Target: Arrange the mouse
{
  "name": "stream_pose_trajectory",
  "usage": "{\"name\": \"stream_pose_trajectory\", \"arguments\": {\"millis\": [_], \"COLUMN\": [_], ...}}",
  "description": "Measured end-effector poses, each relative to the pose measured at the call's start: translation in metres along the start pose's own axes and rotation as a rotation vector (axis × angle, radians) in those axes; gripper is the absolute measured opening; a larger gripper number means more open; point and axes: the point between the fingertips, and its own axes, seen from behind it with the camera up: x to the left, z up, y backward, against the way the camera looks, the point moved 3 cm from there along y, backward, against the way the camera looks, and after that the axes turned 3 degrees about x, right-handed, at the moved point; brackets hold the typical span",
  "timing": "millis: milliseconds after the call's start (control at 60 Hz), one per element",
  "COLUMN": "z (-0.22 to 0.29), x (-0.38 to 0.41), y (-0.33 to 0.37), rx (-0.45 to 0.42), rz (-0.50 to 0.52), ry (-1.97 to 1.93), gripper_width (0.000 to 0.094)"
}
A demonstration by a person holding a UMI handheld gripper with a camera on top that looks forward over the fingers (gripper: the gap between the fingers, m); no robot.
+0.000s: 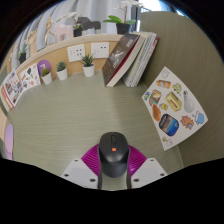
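A black computer mouse (113,153) with an orange mark on its back sits between my gripper's (113,163) two fingers. Both magenta pads (94,160) press against its sides, so the gripper is shut on it. The mouse's front end points ahead, over the grey-green desk (80,110). Whether the mouse rests on the desk or hangs just above it I cannot tell.
A picture sheet (172,105) lies on the desk ahead to the right. A stack of books (130,57) lies beyond. Three small potted plants (62,70) stand along the back wall. More picture sheets (18,85) lie at the far left.
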Motion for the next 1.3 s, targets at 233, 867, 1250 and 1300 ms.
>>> {"name": "stream_pose_trajectory", "arguments": {"millis": [233, 867, 1250, 1300], "z": [0.081, 0.014, -0.059, -0.062], "x": [0.084, 0.549, 0.570, 0.571], "y": [0.105, 0.125, 0.067, 0.066], "rx": [-0.177, -0.139, -0.008, 0.015], "rz": [-0.017, 0.217, 0.160, 0.161], "ry": [-0.064, 0.110, 0.134, 0.131], "gripper_width": [0.0325, 0.0325, 0.0479, 0.0517]}}
